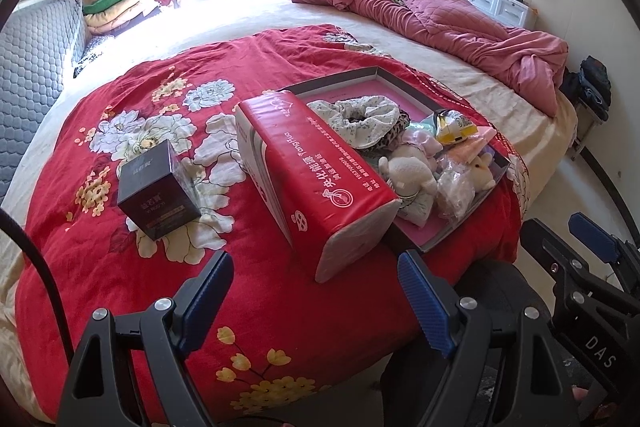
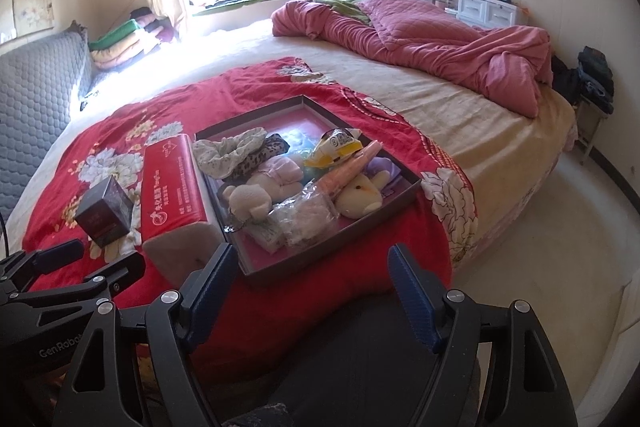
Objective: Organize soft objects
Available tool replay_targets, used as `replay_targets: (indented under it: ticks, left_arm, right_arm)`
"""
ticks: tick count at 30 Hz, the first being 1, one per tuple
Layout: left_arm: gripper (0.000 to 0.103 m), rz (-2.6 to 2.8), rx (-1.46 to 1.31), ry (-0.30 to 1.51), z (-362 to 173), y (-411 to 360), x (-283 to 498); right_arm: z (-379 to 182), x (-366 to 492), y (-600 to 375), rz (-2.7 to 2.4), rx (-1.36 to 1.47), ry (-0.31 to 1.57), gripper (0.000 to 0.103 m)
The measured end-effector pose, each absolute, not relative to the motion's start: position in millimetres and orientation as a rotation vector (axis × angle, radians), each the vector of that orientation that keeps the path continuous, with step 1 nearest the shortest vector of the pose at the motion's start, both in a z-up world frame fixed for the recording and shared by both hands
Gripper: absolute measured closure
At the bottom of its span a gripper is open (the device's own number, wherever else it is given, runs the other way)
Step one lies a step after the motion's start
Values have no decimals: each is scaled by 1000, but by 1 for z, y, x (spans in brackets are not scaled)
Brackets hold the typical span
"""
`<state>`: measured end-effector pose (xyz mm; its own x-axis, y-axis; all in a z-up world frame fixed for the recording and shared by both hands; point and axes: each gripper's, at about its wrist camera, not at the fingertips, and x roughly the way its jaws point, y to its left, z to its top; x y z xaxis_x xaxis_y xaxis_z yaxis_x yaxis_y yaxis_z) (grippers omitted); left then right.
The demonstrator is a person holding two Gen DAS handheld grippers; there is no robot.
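Red quilt lies bare between tray rim and bed edge.

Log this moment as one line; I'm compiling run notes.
left tongs: open, empty | right tongs: open, empty | tray: holds soft toys, on red quilt | tissue pack: beside tray

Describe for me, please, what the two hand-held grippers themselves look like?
Each hand-held gripper is a black frame with triangular cut-outs and silver round bolts at its pivots. The left hand-held gripper and right hand-held gripper both carry blue ribbed pads on their fingers. White lettering marks the black bodies, and a black cable runs beside the left one.
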<state>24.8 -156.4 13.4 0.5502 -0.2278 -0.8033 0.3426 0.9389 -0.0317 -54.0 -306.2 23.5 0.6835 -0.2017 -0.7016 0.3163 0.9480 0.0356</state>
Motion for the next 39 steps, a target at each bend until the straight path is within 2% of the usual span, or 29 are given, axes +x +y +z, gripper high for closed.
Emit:
replay_targets:
  ticks: [39]
  left_arm:
    - [19, -289, 191, 899, 6, -159, 25]
  right_arm:
    - [18, -50, -307, -288, 178, 783, 24]
